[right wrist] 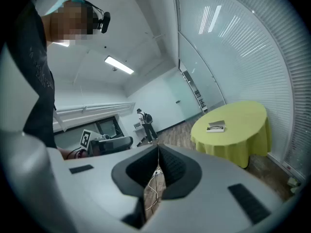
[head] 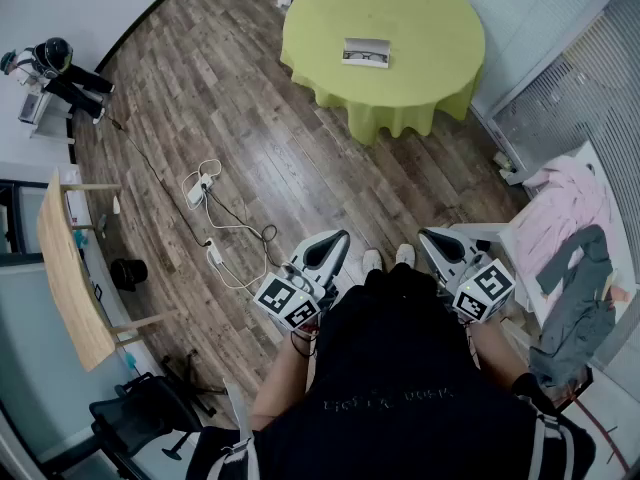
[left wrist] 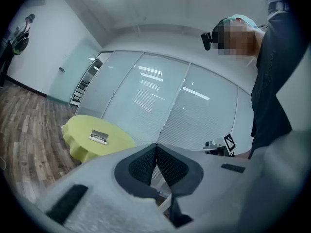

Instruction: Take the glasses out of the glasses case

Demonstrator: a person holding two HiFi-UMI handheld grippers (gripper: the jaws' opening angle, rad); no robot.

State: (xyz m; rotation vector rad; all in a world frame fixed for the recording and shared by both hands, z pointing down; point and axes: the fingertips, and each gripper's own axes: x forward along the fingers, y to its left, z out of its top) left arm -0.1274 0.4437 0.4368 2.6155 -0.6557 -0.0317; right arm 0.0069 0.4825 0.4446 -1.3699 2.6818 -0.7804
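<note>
An open glasses case (head: 365, 52) with glasses in it lies on the round table with a yellow-green cloth (head: 430, 28), far ahead of me across the wood floor. Both grippers are held close to my body, well away from the table. My left gripper (head: 338, 240) and right gripper (head: 430, 238) point toward it, each shut with nothing between the pads. The left gripper view has its gripper (left wrist: 156, 147) and the case (left wrist: 98, 137) on the table (left wrist: 80, 136). The right gripper view has its gripper (right wrist: 158, 150) and the case (right wrist: 216, 126) on the table (right wrist: 243, 130).
White cables and a power strip (head: 205, 183) lie on the floor ahead at my left. A wooden desk (head: 70, 278) and a black bin (head: 128, 271) stand at the left, an office chair (head: 140, 418) below them. Pink and grey clothes (head: 575, 228) lie at the right. A person (head: 55, 68) is at the far left.
</note>
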